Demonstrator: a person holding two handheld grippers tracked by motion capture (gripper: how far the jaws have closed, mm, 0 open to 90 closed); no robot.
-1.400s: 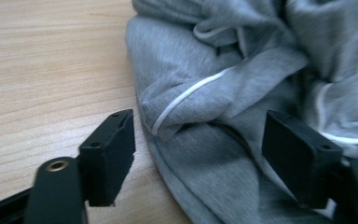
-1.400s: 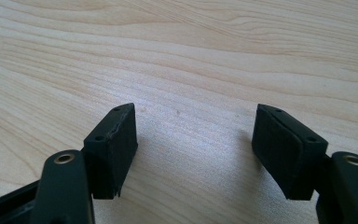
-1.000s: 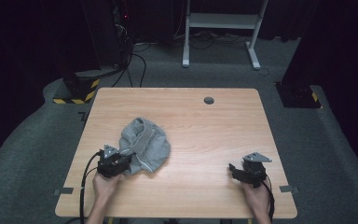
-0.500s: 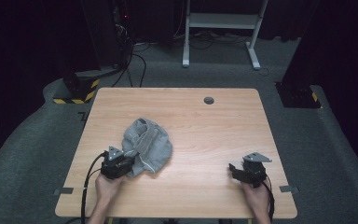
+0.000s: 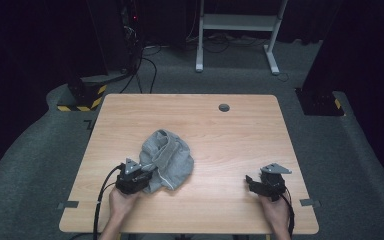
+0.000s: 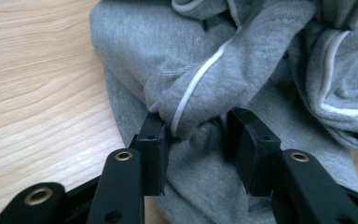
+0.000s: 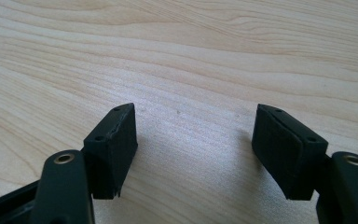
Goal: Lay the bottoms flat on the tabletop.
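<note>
Since earlier, left gripper (image 6: 193, 140) closing around 1 grey garment (image 5: 169, 159); right gripper (image 7: 193, 151) gapes on 1 table (image 5: 240, 135).

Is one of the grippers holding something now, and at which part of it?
The left gripper has a fold of the grey garment between its closing jaws, beside the white piping; a firm grip cannot be told. The right gripper holds nothing.

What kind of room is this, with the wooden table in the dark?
Probably a lab or recording studio, not a home: a light wooden table stands alone on grey carpet, black curtains hang all round, cables trail to dark equipment behind, and a yellow-and-black striped hazard base sits on the floor.
</note>
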